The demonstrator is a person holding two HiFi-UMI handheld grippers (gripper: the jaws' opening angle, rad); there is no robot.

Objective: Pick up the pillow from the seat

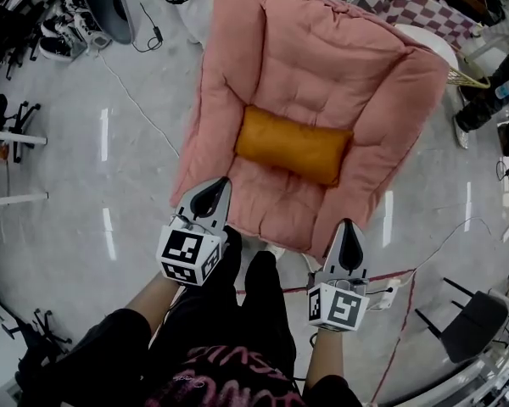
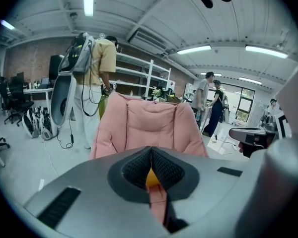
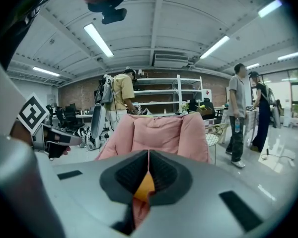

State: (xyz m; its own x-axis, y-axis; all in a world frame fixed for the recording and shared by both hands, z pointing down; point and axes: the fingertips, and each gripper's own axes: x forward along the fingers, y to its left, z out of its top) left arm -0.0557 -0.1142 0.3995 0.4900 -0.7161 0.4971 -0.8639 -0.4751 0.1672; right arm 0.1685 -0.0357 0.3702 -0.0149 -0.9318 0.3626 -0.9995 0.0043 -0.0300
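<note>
An orange pillow [image 1: 293, 145] lies across the middle of the pink padded seat [image 1: 310, 53]. My left gripper [image 1: 223, 181] hovers shut over the seat's front left edge, short of the pillow. To the right, my other gripper [image 1: 349, 225] is also shut, just off the seat's front right edge. Neither holds anything. In the left gripper view the jaws are pressed together and a sliver of the pillow [image 2: 151, 178] shows behind them, with the seat's backrest [image 2: 149, 123] beyond. The right gripper view gives the same: closed jaws, a patch of pillow [image 3: 145, 186], the backrest [image 3: 156, 131] beyond.
Cables [image 1: 131, 100] run over the grey floor left of the seat. A white wire chair [image 1: 445, 58] stands at its right. Office chairs [image 1: 475, 320] and a checked table [image 1: 407, 2] ring the area. People [image 3: 237, 113] stand behind the seat among shelves [image 2: 139, 76].
</note>
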